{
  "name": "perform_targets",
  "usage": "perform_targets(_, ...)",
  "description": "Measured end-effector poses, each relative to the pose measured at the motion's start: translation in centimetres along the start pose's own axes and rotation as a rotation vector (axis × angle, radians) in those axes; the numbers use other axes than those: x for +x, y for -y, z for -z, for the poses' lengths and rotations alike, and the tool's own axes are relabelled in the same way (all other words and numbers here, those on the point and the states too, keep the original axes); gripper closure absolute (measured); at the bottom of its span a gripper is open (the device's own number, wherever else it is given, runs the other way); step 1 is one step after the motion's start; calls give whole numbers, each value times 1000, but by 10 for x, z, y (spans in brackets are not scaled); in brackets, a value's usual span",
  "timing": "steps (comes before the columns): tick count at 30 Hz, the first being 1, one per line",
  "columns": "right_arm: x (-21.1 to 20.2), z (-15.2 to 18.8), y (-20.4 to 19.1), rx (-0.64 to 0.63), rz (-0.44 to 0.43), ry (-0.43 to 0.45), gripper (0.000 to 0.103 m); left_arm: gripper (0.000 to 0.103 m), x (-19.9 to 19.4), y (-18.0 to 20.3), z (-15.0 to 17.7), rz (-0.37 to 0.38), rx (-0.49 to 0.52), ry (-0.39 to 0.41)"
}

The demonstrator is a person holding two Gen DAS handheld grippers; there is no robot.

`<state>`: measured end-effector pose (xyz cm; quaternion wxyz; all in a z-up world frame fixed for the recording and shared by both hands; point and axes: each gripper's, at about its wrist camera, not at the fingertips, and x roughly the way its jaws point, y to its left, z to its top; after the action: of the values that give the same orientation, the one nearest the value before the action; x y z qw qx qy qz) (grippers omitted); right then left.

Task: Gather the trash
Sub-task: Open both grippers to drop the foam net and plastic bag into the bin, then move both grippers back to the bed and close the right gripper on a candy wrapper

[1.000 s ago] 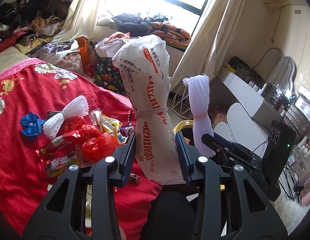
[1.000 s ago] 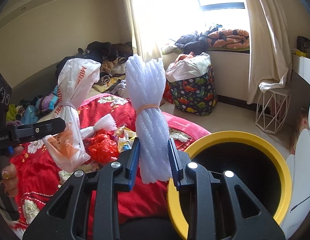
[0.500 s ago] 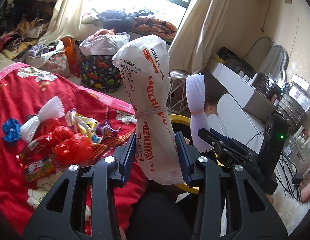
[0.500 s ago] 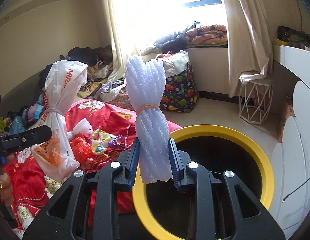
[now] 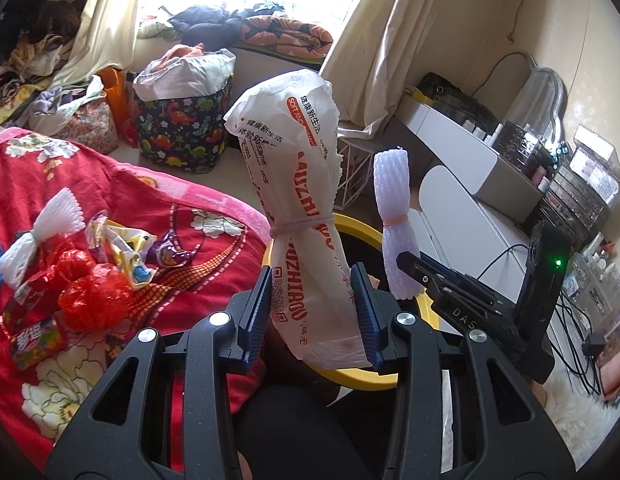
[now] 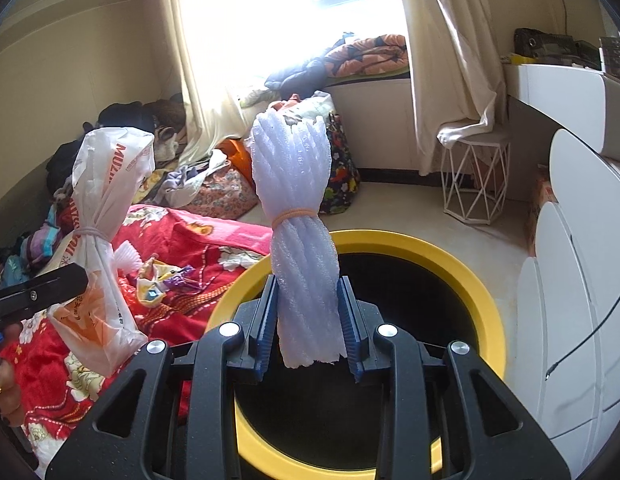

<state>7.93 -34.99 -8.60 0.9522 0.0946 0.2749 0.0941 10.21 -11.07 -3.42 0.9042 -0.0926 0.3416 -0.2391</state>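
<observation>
My left gripper (image 5: 314, 312) is shut on a white plastic bag (image 5: 299, 216) with red lettering, tied at its middle with a band and standing upright. My right gripper (image 6: 310, 328) is shut on a bundle of pale foam netting (image 6: 299, 216), also banded. Both hang over the yellow-rimmed black bin (image 6: 462, 272), whose rim (image 5: 356, 232) shows behind the bag. The foam bundle (image 5: 394, 216) and the right gripper's finger (image 5: 450, 300) appear to the right in the left wrist view. The white bag (image 6: 105, 232) shows at the left in the right wrist view.
More trash lies on the red bedspread (image 5: 181, 216): red plastic (image 5: 91, 292), candy wrappers (image 5: 125, 244), a white foam net (image 5: 49, 224). A dinosaur-print bag (image 5: 181, 128) stands on the floor. A white wire stool (image 6: 474, 184) and white desk (image 6: 570, 96) stand at the right.
Both grippers have moved from over the bed toward the bin, each still holding its load. The bin's rim now fills more of both views.
</observation>
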Motion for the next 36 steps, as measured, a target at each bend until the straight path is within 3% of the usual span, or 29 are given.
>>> perform_targets(11,0,8,25,64,65,-42,71,71,34,13,-5,30,6,-59)
perform_targets(14,0,10,31,81,76,-49,60,69,44,17,-7,30,13,-69)
perform_targets(15,1,12,33,88,82,-53,50,63,47,17,-8,31,10,-76)
perform_targets(16,1,13,35,97,89,-55,43,50,50,16,-9,34,-3,-80)
perform_targets(19,2,16,40,120,110,-62,42,21,51,14,-11,25,-32,-52)
perform_targets(21,1,17,40,119,122,-59,39,15,47,13,-11,-1,-30,-35)
perform_targets(36,-16,9,-5,-6,43,52,26,11,5,-14,-3,-125,-17,68)
